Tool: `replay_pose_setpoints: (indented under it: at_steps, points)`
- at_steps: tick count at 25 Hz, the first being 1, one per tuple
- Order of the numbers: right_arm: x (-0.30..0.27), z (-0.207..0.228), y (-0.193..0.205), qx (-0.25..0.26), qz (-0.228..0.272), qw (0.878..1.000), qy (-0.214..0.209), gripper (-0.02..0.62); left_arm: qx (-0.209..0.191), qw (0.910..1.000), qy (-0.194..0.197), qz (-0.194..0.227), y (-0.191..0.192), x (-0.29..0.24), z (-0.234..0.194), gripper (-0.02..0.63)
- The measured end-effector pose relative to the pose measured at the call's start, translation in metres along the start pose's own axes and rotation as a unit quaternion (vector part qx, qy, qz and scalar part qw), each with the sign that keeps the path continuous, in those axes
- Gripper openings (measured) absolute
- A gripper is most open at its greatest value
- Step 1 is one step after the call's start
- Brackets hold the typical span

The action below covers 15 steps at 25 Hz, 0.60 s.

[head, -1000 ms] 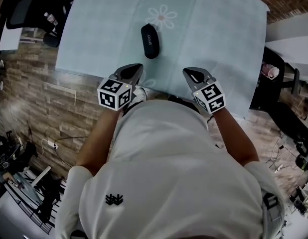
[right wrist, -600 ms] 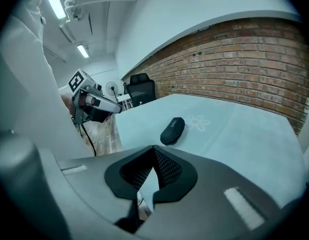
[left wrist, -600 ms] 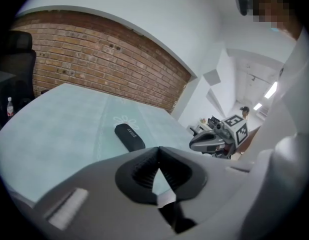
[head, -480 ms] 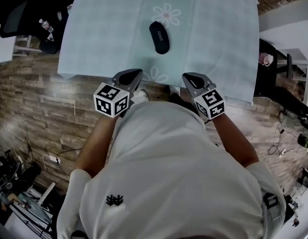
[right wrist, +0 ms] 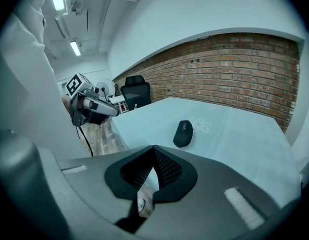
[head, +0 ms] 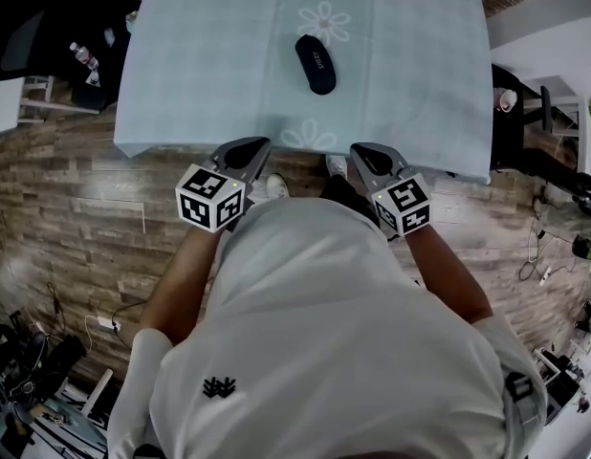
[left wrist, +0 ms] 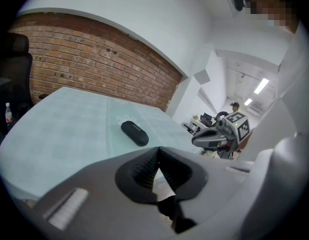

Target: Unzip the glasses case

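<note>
1. Light blue checked cloth (head: 200, 65) covered the table, with a pale flower print (head: 323, 22) near its far middle.
2. The black oval glasses case (head: 316, 64) lay flat on this cloth, just beside the flower print, and nothing touched it. Its zip was too small to make out.
3. The grey left gripper (head: 251, 147) was clenched, with its jaws together at the tips and nothing between them. It hung at the near edge of the table, well apart from the case.
4. The grey right gripper (head: 363, 151) was clenched in the same way and was also empty. It was beside the left one at the same edge.
5. Both grippers pointed forward over the cloth, and the case was ahead, between their lines.
6. A red brick wall (right wrist: 234, 69) stood behind the table, a black office chair (right wrist: 134, 96) was near one corner, and a brown wooden floor (head: 76, 199) lay around.
</note>
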State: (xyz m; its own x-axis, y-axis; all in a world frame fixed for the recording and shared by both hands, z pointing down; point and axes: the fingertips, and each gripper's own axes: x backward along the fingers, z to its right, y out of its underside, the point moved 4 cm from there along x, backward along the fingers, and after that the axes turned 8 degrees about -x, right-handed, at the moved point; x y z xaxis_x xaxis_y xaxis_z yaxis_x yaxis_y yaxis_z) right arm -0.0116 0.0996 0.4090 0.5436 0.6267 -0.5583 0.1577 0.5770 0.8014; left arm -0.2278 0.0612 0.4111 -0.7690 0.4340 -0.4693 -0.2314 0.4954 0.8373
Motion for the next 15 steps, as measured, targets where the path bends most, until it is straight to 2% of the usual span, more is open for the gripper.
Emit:
replay_pose_setpoints:
  at_steps: [15]
  points:
    - [0.002,-0.028,0.000,0.002,0.002,1.000,0.015,0.000,-0.013,0.9998,0.013,0.003,0.014,0.023,-0.004,0.057]
